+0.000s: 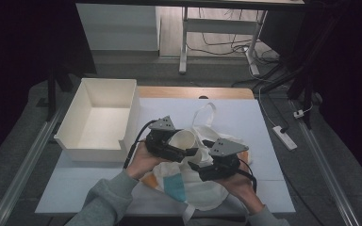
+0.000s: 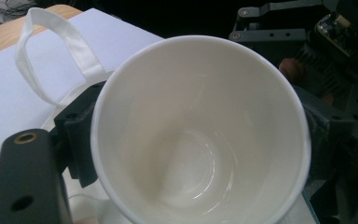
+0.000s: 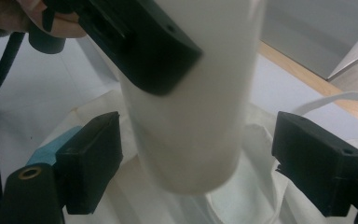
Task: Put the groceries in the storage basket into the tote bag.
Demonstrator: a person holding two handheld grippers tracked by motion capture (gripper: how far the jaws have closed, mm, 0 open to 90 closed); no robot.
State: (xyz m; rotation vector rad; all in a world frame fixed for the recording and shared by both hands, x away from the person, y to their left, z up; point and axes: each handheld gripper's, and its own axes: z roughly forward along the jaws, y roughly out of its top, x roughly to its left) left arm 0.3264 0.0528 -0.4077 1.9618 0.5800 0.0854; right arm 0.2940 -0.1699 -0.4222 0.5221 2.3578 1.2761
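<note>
Forearms enter from the near edge of the desk [image 1: 99, 188], each of my hands carrying one claw above a crumpled cloth bag [image 1: 202, 190]. Left claw [image 2: 196, 140]: clamped on the white paper cup [image 1: 185, 140], one jaw on each side of the wall just below the rim; the left gripper view looks straight down into the empty cup [image 2: 200, 135]. Right claw [image 3: 214, 172]: jaws apart, standing clear on either side of the cup's lower body [image 3: 186, 135], pads touching neither side. No earlier picture is shown, so I judge only that the cup is carried by the left claw alone.

Key relation: the cup's long axis runs from the left claw toward the right one, mouth toward my left hand, base hanging between the right jaws over the bag [image 3: 144, 196]. The left hand is therefore the nearer and the only holder.

Farther off: the bag's handle loop [image 2: 51, 51] lies on the pale sheet, and an open white bin [image 1: 99, 120] sits at the far left of the desk, well apart from both claws.
</note>
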